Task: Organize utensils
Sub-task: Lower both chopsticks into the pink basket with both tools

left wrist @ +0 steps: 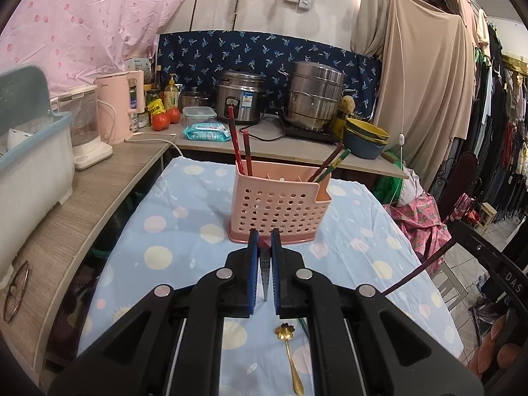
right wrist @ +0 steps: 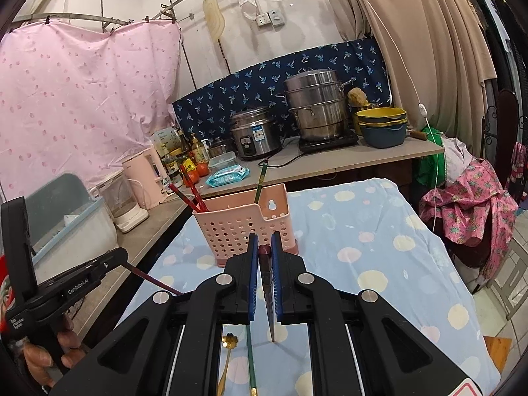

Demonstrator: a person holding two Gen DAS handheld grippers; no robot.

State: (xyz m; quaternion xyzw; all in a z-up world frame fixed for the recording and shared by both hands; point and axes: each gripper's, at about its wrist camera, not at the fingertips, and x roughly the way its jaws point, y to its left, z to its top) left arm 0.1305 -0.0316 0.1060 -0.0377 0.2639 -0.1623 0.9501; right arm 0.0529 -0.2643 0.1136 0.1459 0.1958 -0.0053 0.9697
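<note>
A pink perforated utensil holder (left wrist: 275,209) stands on the dotted blue cloth, with red chopsticks (left wrist: 240,150) at its left end and a red and a green one at its right end. It also shows in the right wrist view (right wrist: 242,224). My left gripper (left wrist: 264,242) is shut on a dark red chopstick (left wrist: 265,272), just in front of the holder. My right gripper (right wrist: 264,246) is shut on another dark red chopstick (right wrist: 269,300). A gold flower spoon (left wrist: 290,359) and a green chopstick (right wrist: 251,359) lie on the cloth below the grippers.
A wooden counter (left wrist: 99,194) on the left carries a dish rack (left wrist: 29,165), a blender and a pink kettle (left wrist: 118,105). The back counter holds a rice cooker (left wrist: 241,97), a steamer pot (left wrist: 315,95), stacked bowls (left wrist: 364,138) and tomatoes. Clothes hang at the right.
</note>
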